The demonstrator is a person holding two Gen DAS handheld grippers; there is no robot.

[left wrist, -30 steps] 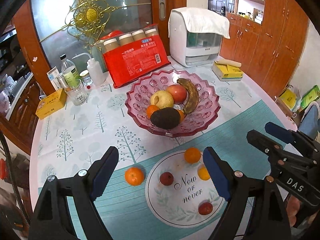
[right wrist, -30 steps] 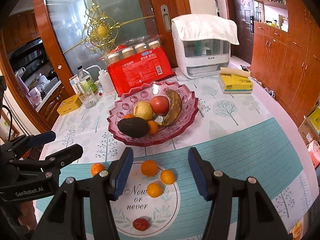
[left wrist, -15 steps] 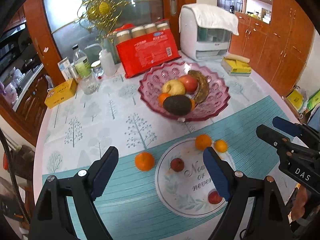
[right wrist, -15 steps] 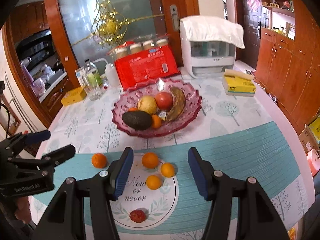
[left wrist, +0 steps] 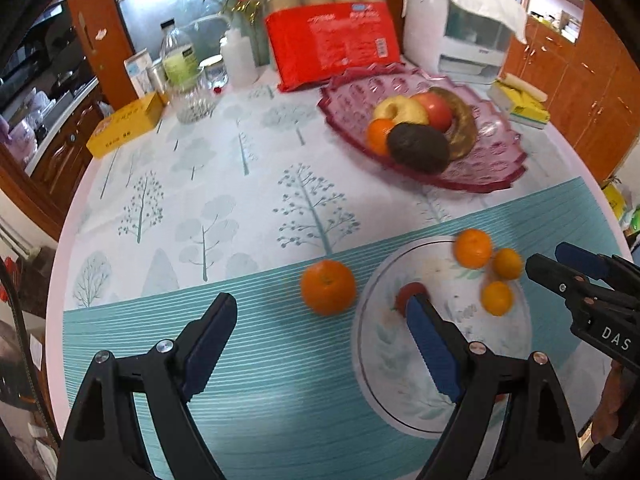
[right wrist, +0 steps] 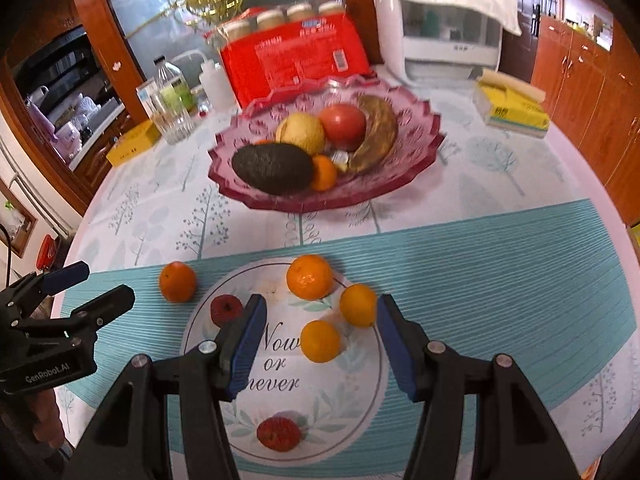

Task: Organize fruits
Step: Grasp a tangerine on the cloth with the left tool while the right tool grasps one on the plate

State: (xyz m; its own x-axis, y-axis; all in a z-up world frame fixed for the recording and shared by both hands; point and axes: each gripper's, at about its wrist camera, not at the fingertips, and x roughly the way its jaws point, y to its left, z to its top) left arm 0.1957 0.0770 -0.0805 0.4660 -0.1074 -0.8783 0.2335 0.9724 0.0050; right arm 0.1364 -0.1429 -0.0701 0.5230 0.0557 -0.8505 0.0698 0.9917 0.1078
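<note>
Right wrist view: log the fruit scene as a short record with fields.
bowl: pink glass fruit bowl holding avocado, yellow apple, red apple, brown banana, small orange
round mat: three oranges, two small red fruits
loose orange: on the tablecloth, left of the mat
right gripper: jaws open, empty, over the mat
left gripper: jaws open, empty
</note>
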